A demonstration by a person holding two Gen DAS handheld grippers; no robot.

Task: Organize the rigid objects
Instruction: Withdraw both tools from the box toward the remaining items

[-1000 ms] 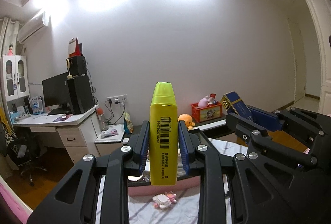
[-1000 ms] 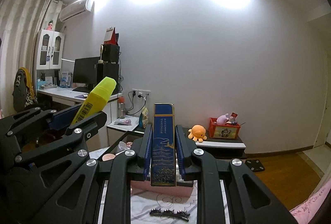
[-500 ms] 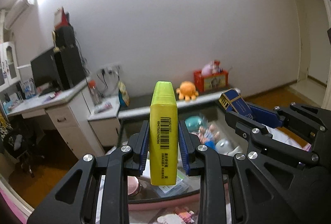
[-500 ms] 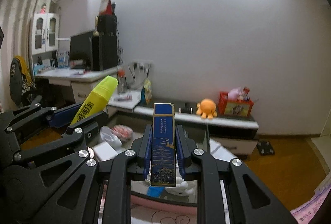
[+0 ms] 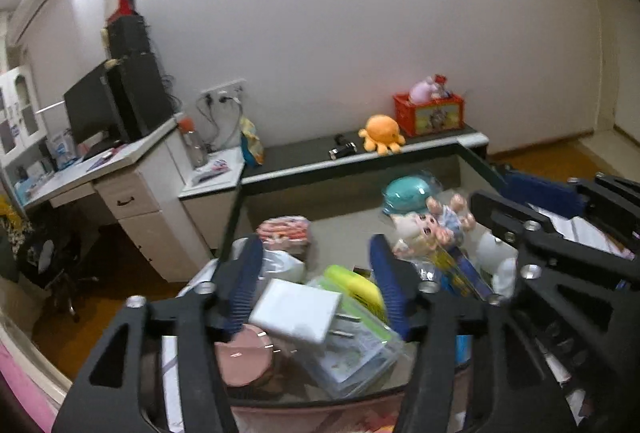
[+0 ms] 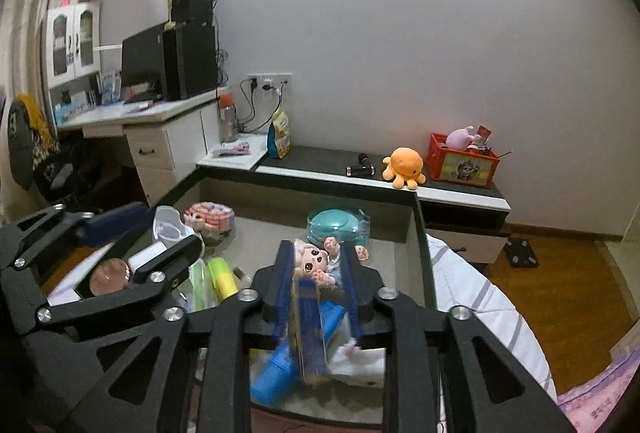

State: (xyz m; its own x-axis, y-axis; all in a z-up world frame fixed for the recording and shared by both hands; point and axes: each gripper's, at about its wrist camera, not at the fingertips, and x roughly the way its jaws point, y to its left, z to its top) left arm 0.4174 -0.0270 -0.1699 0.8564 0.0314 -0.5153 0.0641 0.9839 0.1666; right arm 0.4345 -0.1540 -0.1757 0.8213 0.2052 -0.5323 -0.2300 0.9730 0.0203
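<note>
Highlighter [image 5: 356,283], yellow, lies loose in the dark-rimmed storage bin [image 5: 476,157], apart from the left gripper [image 5: 316,285], whose jaws are opening with nothing pressed between them. Only the left view shows what lies directly under those jaws: a white charger [image 5: 298,313] with metal prongs on a clear plastic case [image 5: 360,353], and a pink round lid [image 5: 242,359] beside them. The right view alone shows the blue box [image 6: 308,329] tilted between the right gripper's [image 6: 318,287] opening jaws; the blur leaves it unclear whether the pads touch it. That view also shows a blue case [image 6: 280,369] and white cloth [image 6: 360,357] beneath. Both views record further bin contents: a doll [image 6: 314,261], a teal round container [image 6: 334,227] and a pink packet [image 6: 210,215]. Behind the bin, a ledge carries an orange plush octopus [image 6: 404,165] and a red crate [image 6: 462,163].
</note>
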